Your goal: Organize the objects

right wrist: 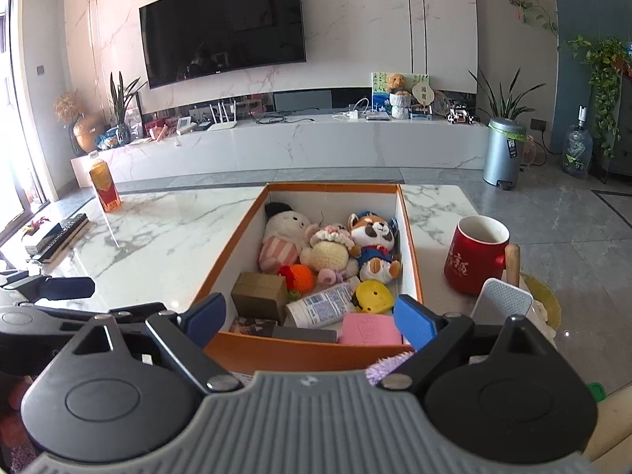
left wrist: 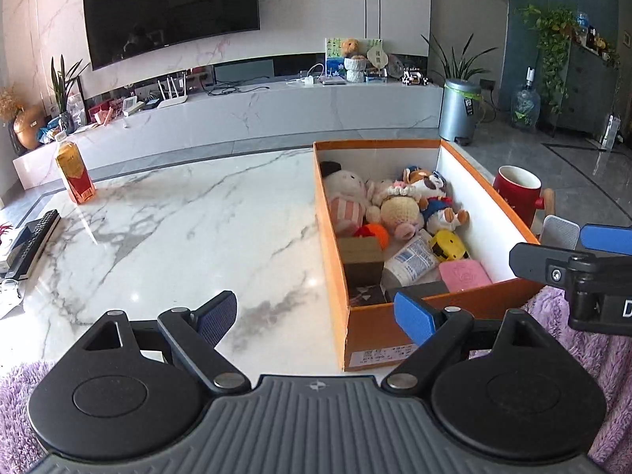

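An orange cardboard box [left wrist: 410, 328] [right wrist: 292, 349] stands on the marble table [left wrist: 177, 229] [right wrist: 158, 233]. It holds plush toys [right wrist: 328, 249], a small brown box [right wrist: 258, 294], a white tube [right wrist: 322, 308], a yellow tape measure [right wrist: 373, 296] and a pink block [right wrist: 369, 330]. My left gripper [left wrist: 316, 316] is open and empty at the box's near left corner. My right gripper [right wrist: 312, 320] is open and empty over the box's near edge; it shows at the right of the left wrist view [left wrist: 580, 252].
A red mug [right wrist: 476, 254] [left wrist: 517, 195] stands right of the box, with a white-grey device [right wrist: 503, 304] beside it. An orange drink bottle [left wrist: 73, 173] [right wrist: 103, 183] stands far left. Remotes [left wrist: 33, 243] lie at the left edge. Purple fabric [left wrist: 592, 339] lies at the near right.
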The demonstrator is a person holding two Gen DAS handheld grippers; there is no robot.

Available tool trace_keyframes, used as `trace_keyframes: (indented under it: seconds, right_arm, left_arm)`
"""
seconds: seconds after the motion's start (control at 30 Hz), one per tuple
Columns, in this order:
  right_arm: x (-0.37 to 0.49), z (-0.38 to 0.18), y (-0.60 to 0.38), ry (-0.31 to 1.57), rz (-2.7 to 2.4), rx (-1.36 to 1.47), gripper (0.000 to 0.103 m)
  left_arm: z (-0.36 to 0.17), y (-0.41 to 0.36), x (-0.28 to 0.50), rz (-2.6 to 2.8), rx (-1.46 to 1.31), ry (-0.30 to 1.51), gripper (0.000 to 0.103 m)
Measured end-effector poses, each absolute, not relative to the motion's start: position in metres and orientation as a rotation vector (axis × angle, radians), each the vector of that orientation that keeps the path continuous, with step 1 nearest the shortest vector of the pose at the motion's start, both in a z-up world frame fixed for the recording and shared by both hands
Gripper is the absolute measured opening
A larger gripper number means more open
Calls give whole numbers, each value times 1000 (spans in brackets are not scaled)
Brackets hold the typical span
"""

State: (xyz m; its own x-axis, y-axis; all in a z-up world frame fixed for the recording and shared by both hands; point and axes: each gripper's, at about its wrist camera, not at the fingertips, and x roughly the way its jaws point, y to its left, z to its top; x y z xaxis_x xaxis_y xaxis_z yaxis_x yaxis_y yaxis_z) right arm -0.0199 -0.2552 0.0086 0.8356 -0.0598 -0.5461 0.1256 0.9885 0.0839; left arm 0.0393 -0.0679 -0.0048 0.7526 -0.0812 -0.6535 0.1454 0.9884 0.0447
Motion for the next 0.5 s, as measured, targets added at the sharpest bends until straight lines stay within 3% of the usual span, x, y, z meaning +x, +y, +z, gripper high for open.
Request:
trace_keyframes:
  seconds: [0.5]
  right_arm:
    - [-5, -9, -264, 626, -93, 128, 93]
  left_arm:
    - [-9, -76, 49, -112, 92, 744, 103]
